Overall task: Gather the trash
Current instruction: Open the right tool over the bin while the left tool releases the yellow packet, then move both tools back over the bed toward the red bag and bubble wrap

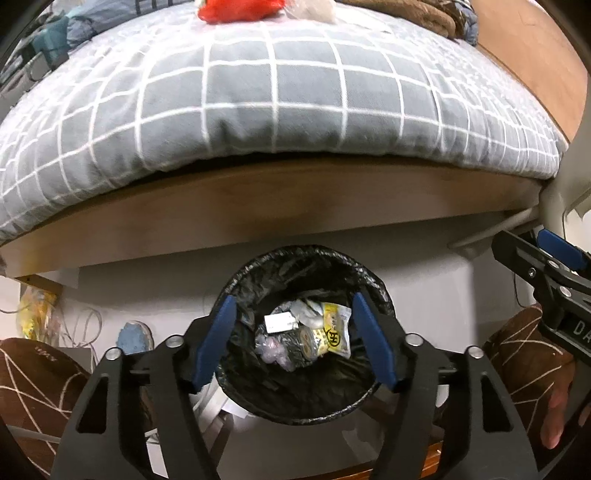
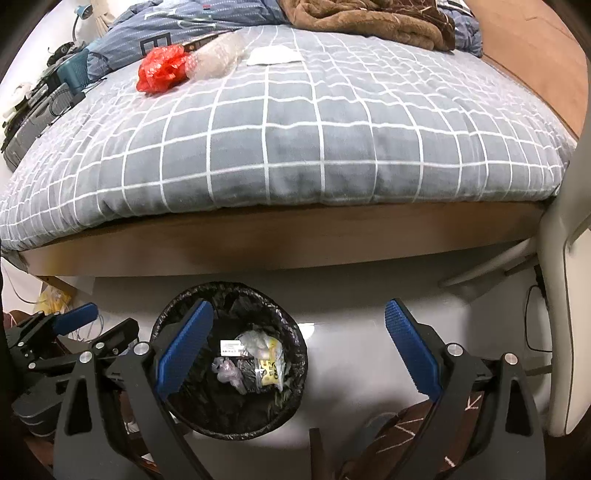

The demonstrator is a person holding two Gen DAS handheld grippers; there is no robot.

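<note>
Both grippers, left [image 1: 295,341] and right [image 2: 299,350], hang spread and empty over the bin [image 2: 229,360]. On the bed [image 2: 295,147], red bag [image 2: 160,72] at 11 o'clock.

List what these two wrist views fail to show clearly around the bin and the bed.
- Trash bin floor, both views: covered by wrappers and the black liner.
- Yellow wrapper print, left view: too small and blurred to read.
- Red bag, left view: cut off by the top edge.
- Space under the bed frame, both views: in shadow.
- Right gripper, left view: cut off by the right edge.
</note>
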